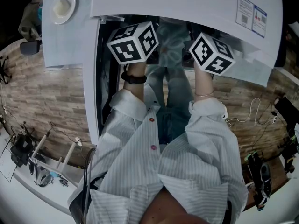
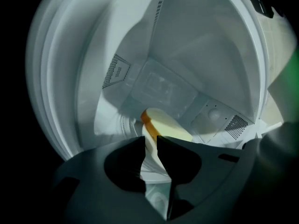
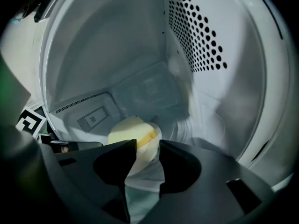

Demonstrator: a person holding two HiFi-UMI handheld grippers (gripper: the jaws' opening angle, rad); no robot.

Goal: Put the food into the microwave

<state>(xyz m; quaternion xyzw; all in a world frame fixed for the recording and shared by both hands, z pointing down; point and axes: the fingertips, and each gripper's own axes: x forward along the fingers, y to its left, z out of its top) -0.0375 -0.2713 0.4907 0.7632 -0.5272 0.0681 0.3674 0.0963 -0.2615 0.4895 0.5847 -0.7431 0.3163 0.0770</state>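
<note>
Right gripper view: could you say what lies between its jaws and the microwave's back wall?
A pale bread slice on a white plate, shown in the right gripper view.

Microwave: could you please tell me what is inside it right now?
Inside the microwave, a pale food slice with an orange crust lies on a white plate. Whatever is under the plate is covered.

You are reaching both striped-sleeved arms into the open white box-shaped microwave oven (image 1: pixel 187 3) at the far side. The left gripper's black-and-white marker cube (image 1: pixel 133 42) and the right gripper's black-and-white marker cube (image 1: pixel 211 52) are showing at its mouth. A small round white dish (image 1: pixel 63 7) is sitting far left.
</note>
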